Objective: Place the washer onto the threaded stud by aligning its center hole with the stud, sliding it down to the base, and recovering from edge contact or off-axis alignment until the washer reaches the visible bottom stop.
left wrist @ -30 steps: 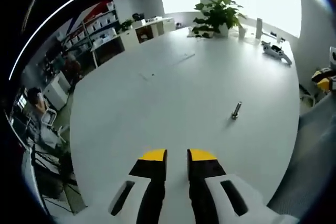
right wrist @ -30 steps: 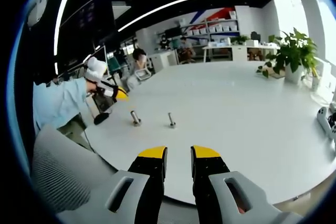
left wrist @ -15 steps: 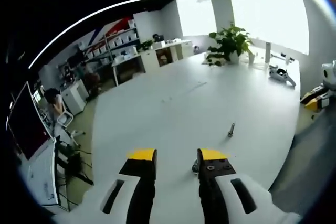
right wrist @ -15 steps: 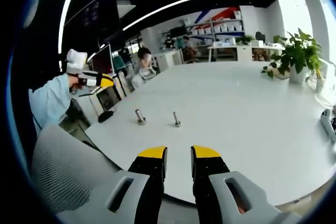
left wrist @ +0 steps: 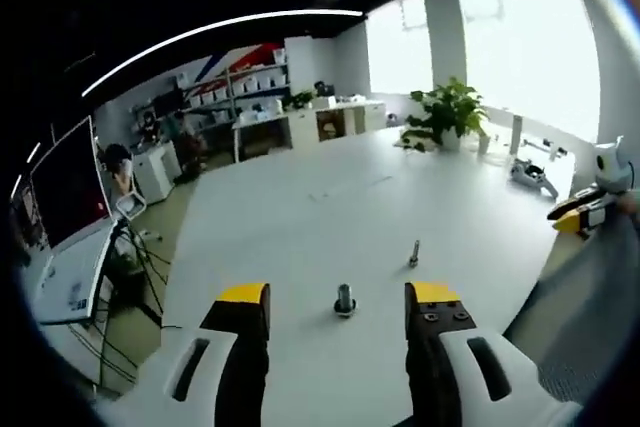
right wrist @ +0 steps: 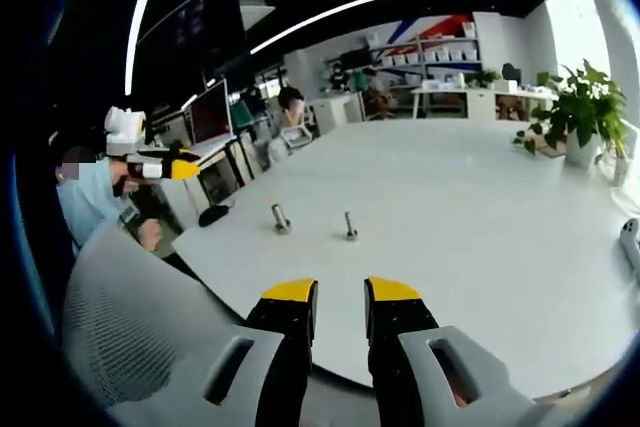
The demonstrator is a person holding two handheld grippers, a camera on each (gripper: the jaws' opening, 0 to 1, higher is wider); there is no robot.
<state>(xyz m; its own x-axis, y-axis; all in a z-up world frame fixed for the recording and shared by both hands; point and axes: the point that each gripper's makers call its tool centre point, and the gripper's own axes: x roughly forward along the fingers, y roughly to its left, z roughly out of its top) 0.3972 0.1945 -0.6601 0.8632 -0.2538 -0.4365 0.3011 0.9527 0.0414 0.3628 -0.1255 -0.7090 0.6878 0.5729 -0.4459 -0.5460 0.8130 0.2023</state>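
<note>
On the white table (left wrist: 300, 217) a short thick metal stud (left wrist: 344, 300) stands upright with a wider collar at its foot. A thinner threaded stud (left wrist: 414, 253) stands a little beyond it to the right. My left gripper (left wrist: 340, 297) is open, jaws wide apart, and the short stud appears between its tips, farther off on the table. In the right gripper view the same two pieces stand near the table's near edge: the thick stud (right wrist: 281, 218) and the thin stud (right wrist: 350, 226). My right gripper (right wrist: 341, 292) is shut and holds nothing, well short of them. I cannot make out a separate washer.
A grey mesh chair back (right wrist: 130, 327) lies below and left of my right gripper. A potted plant (left wrist: 447, 112) and a white device (left wrist: 530, 173) stand at the table's far end. A monitor (left wrist: 68, 197) and shelves (left wrist: 240, 82) are off to the left.
My left gripper's jaws have spread wide apart. Its view has swung, bringing the short thick stud in between the tips. The right gripper's jaws stay as they were.
</note>
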